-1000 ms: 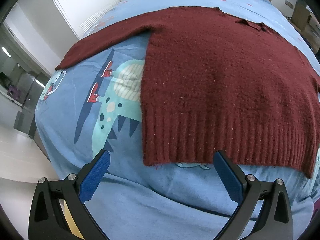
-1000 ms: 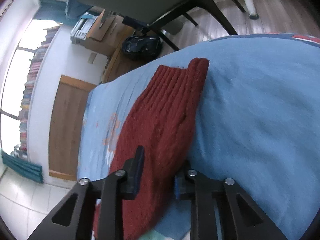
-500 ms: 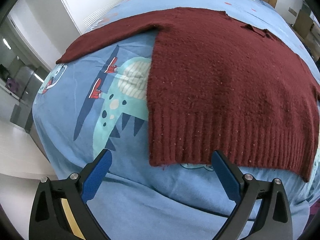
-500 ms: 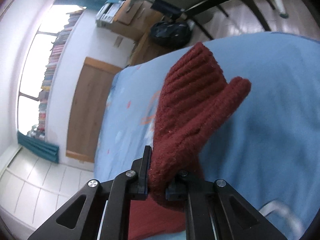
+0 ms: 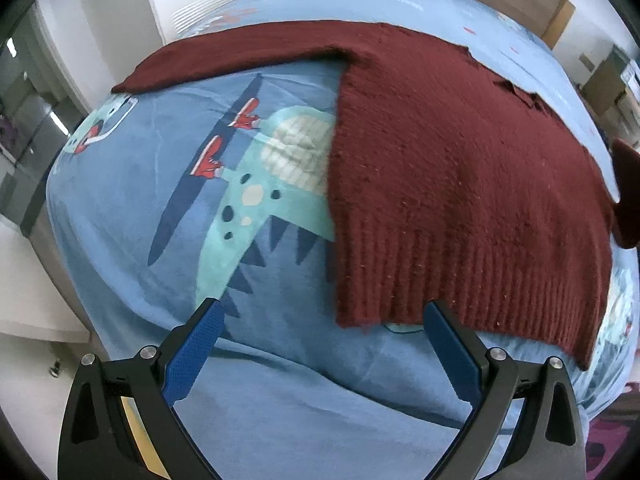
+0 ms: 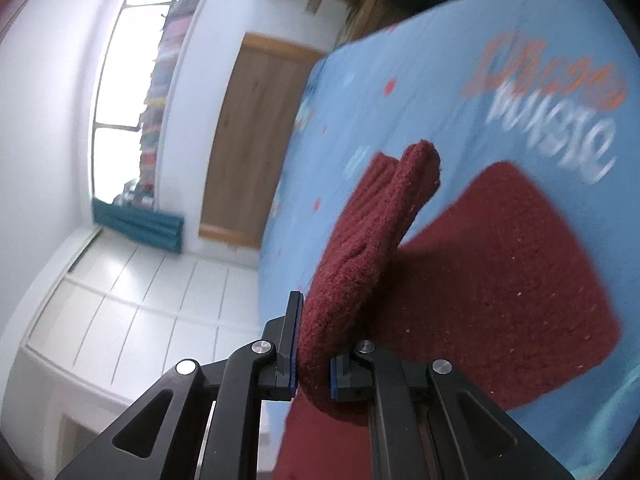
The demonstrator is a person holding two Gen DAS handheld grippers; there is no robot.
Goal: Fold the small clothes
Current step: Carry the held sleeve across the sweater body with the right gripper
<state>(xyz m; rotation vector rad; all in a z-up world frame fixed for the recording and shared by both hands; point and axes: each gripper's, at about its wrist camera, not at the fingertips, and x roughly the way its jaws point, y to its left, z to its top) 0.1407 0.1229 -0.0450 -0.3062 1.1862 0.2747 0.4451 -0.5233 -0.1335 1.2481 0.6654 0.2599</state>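
Lettering shows on the blue bedsheet (image 6: pixel 460 92) in the right wrist view: a row of orange letters (image 6: pixel 544 76) and, beside it, a row of white letters (image 6: pixel 552 136). Both rows are motion-blurred and turned, so neither can be read. Nothing else carries readable text.

bed (image 5: pixel 280 392) w/ blue dino sheet | dark-red knit sweater (image 5: pixel 460 184) spread flat on it

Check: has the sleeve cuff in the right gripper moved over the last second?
Yes. The sleeve cuff has come up off the blue bedsheet and now hangs over the sweater body, clamped in the right gripper.
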